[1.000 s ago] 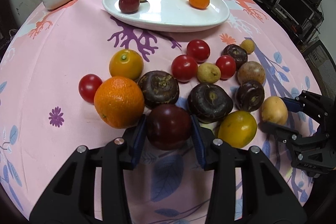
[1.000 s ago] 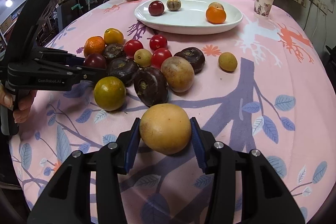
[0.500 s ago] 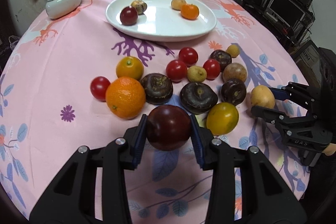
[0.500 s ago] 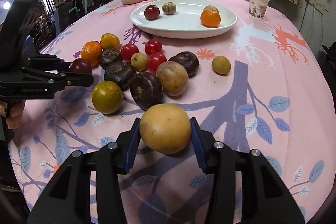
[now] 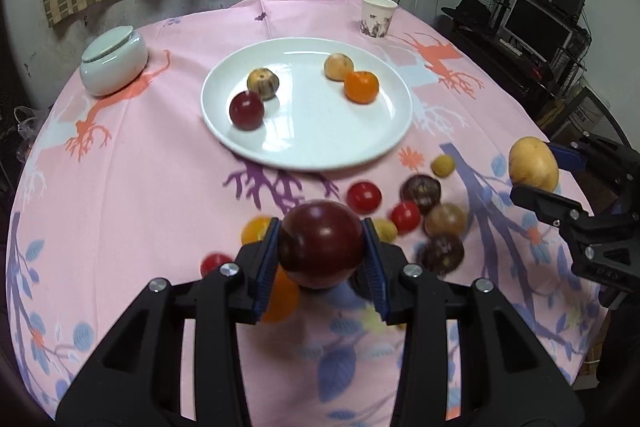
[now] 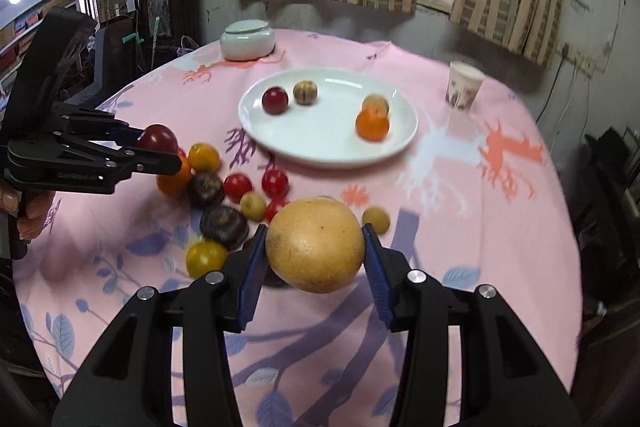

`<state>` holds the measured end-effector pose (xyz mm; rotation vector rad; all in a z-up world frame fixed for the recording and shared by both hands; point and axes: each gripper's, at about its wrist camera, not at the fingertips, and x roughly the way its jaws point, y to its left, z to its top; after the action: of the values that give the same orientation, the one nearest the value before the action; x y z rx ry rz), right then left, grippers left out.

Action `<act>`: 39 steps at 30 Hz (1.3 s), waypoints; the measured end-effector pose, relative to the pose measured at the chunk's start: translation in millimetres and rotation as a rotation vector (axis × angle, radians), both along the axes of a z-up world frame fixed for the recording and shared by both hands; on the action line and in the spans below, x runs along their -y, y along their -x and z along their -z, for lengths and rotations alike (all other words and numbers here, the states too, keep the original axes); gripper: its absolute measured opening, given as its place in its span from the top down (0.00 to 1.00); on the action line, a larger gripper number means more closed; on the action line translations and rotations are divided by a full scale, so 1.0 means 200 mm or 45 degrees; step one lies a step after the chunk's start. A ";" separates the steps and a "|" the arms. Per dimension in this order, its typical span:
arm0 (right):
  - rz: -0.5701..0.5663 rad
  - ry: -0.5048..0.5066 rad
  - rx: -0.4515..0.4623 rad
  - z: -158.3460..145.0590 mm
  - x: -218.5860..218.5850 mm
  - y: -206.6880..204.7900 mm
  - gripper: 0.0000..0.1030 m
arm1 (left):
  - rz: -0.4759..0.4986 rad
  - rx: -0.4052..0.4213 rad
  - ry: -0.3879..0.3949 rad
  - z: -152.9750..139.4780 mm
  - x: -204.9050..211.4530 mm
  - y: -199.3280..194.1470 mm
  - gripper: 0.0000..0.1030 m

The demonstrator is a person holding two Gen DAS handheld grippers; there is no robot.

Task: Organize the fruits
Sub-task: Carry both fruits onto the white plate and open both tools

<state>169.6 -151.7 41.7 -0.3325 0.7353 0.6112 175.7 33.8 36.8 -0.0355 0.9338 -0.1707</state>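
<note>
Left wrist view: the left gripper [image 5: 322, 247], pinching a dark red plum [image 5: 321, 243], has lifted it off the desk [image 5: 132, 195] and clear of the loose fruit; open cloth leads to the white plate [image 5: 308, 147], whose middle is free. Right wrist view: the right gripper [image 6: 315, 254] pinches a yellow pear [image 6: 315, 245], likewise raised, with the desk edge well off and the plate ahead unobstructed.

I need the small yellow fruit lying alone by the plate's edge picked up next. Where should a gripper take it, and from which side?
Grip the small yellow fruit across its widest middle, coming from above. It is round with no stem showing, so any pair of opposite sides serves. It lies apart from the pile on bare tablecloth, so both fingers have room, though blur hides fine detail.
</note>
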 end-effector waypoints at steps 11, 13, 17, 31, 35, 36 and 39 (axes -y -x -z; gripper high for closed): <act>-0.014 0.074 -0.048 0.09 -0.30 -0.53 0.55 | -0.039 -0.039 -0.097 0.13 -0.01 -0.49 0.61; 0.002 0.077 -0.097 0.16 -0.33 -0.63 0.55 | -0.038 -0.053 -0.120 0.16 -0.01 -0.54 0.61; 0.016 0.071 -0.156 0.24 -0.36 -0.75 0.55 | -0.052 -0.087 -0.146 0.22 -0.02 -0.64 0.61; 0.149 0.017 -0.231 0.34 -0.30 -0.90 0.45 | -0.110 -0.029 -0.162 0.20 0.01 -0.72 0.32; 0.164 -0.054 -0.206 0.24 -0.23 -0.81 0.41 | -0.166 -0.003 -0.062 0.12 -0.07 -0.64 0.28; 0.165 -0.060 -0.199 0.21 -0.21 -0.78 0.40 | -0.175 0.013 -0.059 0.09 -0.08 -0.61 0.26; 0.182 -0.100 -0.169 0.14 -0.12 -0.66 0.34 | -0.184 0.070 -0.075 0.01 -0.12 -0.48 0.18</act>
<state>302.4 -127.1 14.6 -0.1665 0.8523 0.5288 271.6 57.0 35.6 -0.0432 0.8776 -0.0100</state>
